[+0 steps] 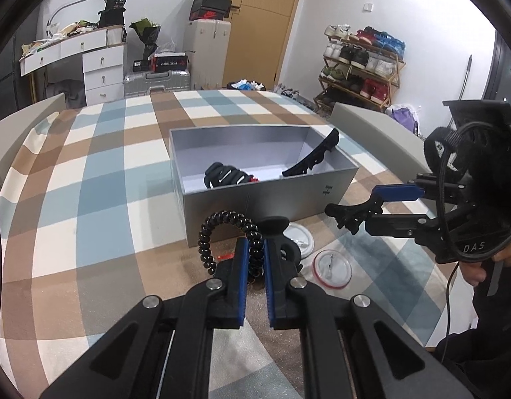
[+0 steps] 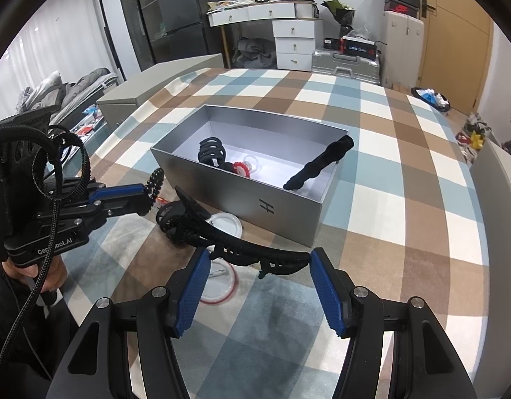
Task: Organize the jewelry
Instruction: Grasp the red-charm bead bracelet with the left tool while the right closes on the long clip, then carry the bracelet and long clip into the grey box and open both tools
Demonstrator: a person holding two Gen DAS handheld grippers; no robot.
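The left hand-held gripper (image 1: 255,249) has its blue pads pressed together on a black spiral hair tie (image 1: 222,232), and most of the coiled loop stands free above and to the left of the pads, just in front of the grey box (image 1: 255,206). This tie looks very light and springy; I think it will stretch and swing when it is lifted, but it is not fragile, so a pinch on one strand of the coil, as now, seems enough. The right hand-held gripper (image 2: 258,266) stands half spread, with a long black hair claw clip (image 2: 222,232) lying across between its pads; the pads seem to touch the two ends of it, so I judge that it is held, though lightly. This clip is stiff plastic with teeth and a curved back, so it can slip or turn between the pads; holding it across the middle of the body would be safer than at the thin teeth. Both things are near the front wall of the box, above the checked cloth of the surface (image 1: 89,166). Inside the box I see already another long black clip (image 2: 321,163) leaning on the far corner, a black coiled piece (image 2: 212,153) and a small red item (image 2: 240,168). Two round lids (image 1: 331,267) lie on the cloth beside the box.
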